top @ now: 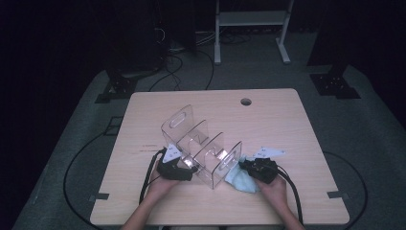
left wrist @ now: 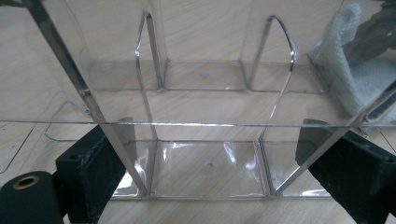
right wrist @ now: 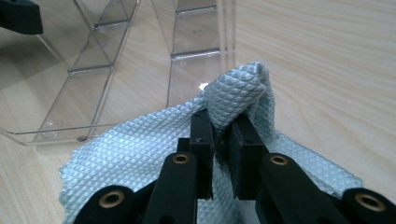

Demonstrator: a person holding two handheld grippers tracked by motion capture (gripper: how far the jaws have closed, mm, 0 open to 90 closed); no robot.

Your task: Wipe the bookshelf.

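Jaws of the right gripper [right wrist: 223,133] are pinched on a cloth [right wrist: 140,154] (bunched, beside the rack [top: 201,148]); the rack is clamped widely by the left gripper [left wrist: 205,172].

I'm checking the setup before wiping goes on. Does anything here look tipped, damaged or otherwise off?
Nothing looks damaged or spilled. The clear acrylic organizer sits diagonally on the table, steadied by the left gripper, whose jaws straddle its wall. The right gripper pinches a bunched light-blue cloth beside it.
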